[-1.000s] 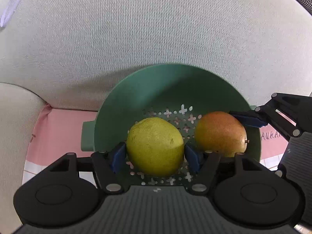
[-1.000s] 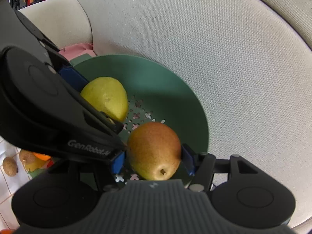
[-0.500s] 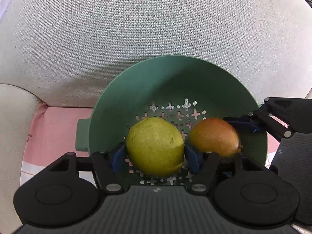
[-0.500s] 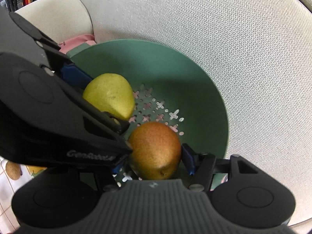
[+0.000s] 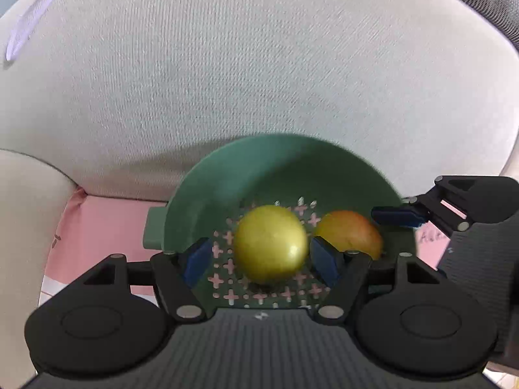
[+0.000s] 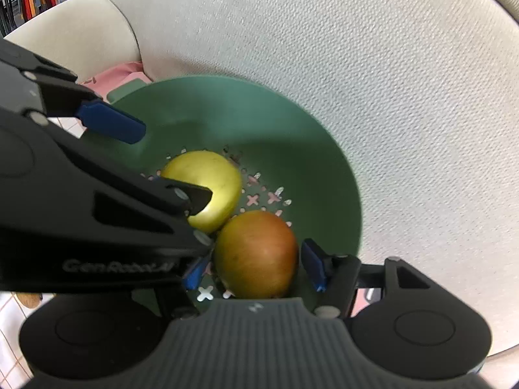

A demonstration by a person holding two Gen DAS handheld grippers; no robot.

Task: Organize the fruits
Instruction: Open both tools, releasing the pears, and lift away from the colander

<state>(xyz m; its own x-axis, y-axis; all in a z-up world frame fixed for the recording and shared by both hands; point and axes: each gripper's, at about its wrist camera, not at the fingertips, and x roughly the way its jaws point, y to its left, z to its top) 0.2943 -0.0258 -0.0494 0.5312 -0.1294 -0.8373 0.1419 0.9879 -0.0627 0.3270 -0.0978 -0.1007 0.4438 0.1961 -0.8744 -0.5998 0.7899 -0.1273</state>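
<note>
1. Your left gripper (image 5: 263, 261) points down into the green colander (image 5: 259, 165). Its jaws are opening; the blue pads (image 5: 196, 261) stand clear of the yellow-green pear (image 5: 271, 243), gap visible on both sides. The pear is between them, not gripped.
2. The yellow-green pear sits on the colander's perforated bottom, left of centre in the left wrist view.
3. Your right gripper (image 6: 254, 270) also points down into the colander (image 6: 301, 149). Its jaws are opening too; the right pad (image 6: 313, 264) is off the red-orange pear (image 6: 256, 253), the left pad partly hidden behind your left gripper (image 6: 126, 162). The pear is between them, and no pad is seen pressing on it.
4. The red-orange pear (image 5: 352, 231) rests on the colander bottom just beside the yellow-green pear (image 6: 211, 188); they look touching in the right wrist view.
5. The colander sits on a pink cloth (image 5: 107, 227), against a pale fabric cushion (image 5: 259, 64).
6. Both views are slightly blurred.
</note>
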